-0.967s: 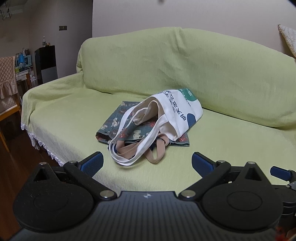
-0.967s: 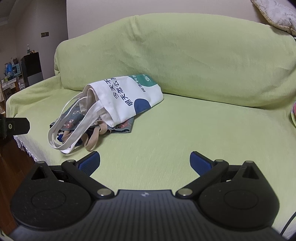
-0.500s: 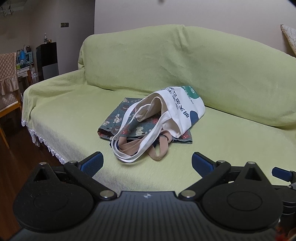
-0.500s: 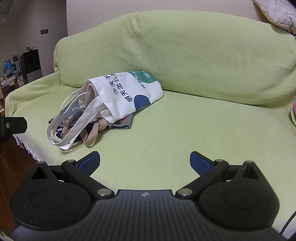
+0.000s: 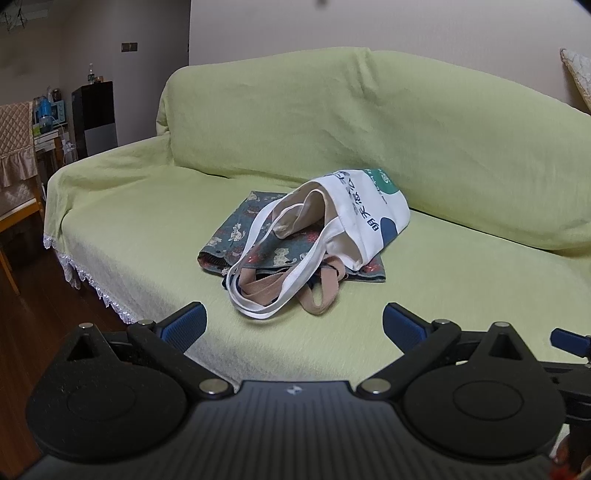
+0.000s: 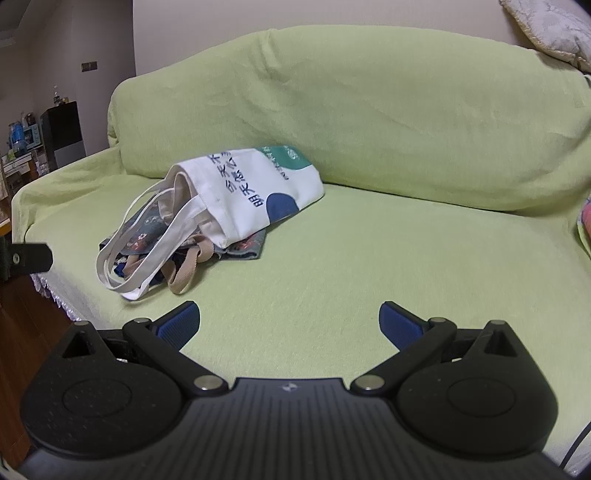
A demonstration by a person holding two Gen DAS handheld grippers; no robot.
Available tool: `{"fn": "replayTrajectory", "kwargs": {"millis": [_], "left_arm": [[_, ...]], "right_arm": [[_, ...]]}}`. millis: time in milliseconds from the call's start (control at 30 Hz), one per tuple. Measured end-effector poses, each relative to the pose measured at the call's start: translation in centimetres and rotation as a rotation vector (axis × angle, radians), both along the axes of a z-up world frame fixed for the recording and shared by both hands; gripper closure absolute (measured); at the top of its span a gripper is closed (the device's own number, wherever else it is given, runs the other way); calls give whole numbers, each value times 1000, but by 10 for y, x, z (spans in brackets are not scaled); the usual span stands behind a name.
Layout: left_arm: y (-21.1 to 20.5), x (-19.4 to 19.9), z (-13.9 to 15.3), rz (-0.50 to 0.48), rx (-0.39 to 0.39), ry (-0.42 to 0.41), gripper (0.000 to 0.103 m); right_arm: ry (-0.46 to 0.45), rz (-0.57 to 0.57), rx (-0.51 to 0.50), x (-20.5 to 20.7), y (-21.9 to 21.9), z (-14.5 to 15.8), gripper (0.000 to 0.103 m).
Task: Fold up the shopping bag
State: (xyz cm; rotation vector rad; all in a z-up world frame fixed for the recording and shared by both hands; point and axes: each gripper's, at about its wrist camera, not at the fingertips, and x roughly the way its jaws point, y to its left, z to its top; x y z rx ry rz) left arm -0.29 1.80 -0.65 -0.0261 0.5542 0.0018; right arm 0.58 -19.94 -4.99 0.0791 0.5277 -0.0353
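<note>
A white canvas shopping bag [image 5: 364, 212] [image 6: 255, 188] with dark blue lettering and a green patch lies on its side on the sofa seat, its mouth and white handles [image 5: 269, 295] toward me. It rests on a flat grey patterned bag [image 5: 240, 236] [image 6: 247, 245] with tan straps [image 5: 321, 291]. My left gripper [image 5: 294, 326] hovers open just in front of the handles, nothing between its blue pads. My right gripper [image 6: 289, 323] is open too, over bare seat to the right of the bags.
A light green cover drapes the sofa [image 5: 461, 140]; its lace-trimmed front edge [image 5: 92, 284] drops to a wooden floor at the left. A black cabinet [image 5: 96, 114] and cluttered shelves stand far left. A cushion [image 6: 550, 26] sits on the backrest at the right.
Both grippers have moved closer to the sofa and slightly left, so the bags sit nearer and more central. The bags have not moved. Both grippers stay open.
</note>
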Motion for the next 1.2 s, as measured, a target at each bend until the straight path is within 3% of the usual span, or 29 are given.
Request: {"fn": "replayTrajectory", "kwargs": {"millis": [233,400,533,800,933,1033,1200], "left_arm": [[11,2,-2,11,-12,19,1],[18,-1,-6,39,4,-30,1],[25,10,-12,60,5,-3,1],[26,60,-35,54,97,39,1],[36,102,-48,86,114,57,1],[44,134,-59,85,116,74,2],[45,187,-67,48,149,67,2]], "right_arm": [[-47,-14,-30,-6,1,10,0],[-190,-13,21,-18,-8,23,1],[-293,-12,-43,-21,-3,29,0],[-88,69,-141,23,15,2,1],[-40,109,-168,54,26,-20,2],[-31,124,-226,82,38,-34,8],[-61,180,-297,138,59,-49,37]]}}
